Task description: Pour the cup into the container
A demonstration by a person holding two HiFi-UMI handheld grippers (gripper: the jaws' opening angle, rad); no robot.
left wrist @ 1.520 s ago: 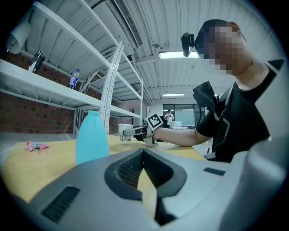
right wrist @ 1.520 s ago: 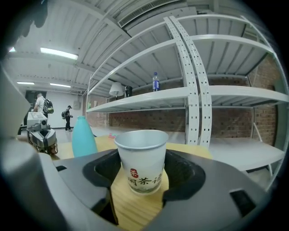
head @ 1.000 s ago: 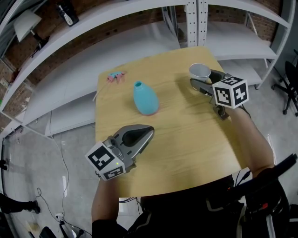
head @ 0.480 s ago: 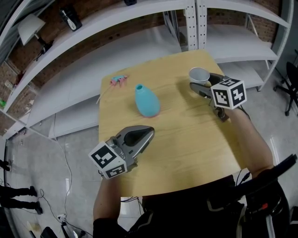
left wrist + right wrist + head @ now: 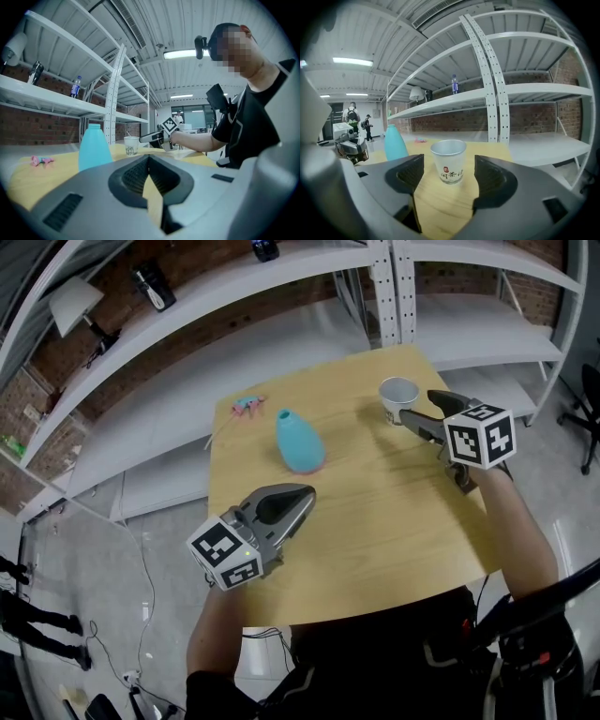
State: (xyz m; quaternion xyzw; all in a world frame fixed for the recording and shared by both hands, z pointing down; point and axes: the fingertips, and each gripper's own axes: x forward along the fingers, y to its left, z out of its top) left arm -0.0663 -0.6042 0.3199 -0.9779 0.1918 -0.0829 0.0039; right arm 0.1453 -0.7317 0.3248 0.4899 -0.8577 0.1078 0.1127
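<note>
**Left gripper.** The left gripper is held over the wooden table, on the near side of the blue container and well apart from it. Its jaws are pressed together, and nothing is held between them.

**Container.** The blue container is set upright on the table. It has a narrow open neck at the top.

**Right gripper.** The right gripper is held to the right of the container and slightly beyond it. Its jaws are spread wide and have just been opening further. No pad is pressed on anything.

**Cup.** The white cup is placed upright on the table, right of the container and farther back, near the table's far corner. It is lined up with the gap of the right gripper, just ahead of the jaw tips, and is not touched by them. Red and dark print is carried on its side.

**Background.** A small pink object is located on the table, left of the container and beyond it. White metal shelving is located farther back.
</note>
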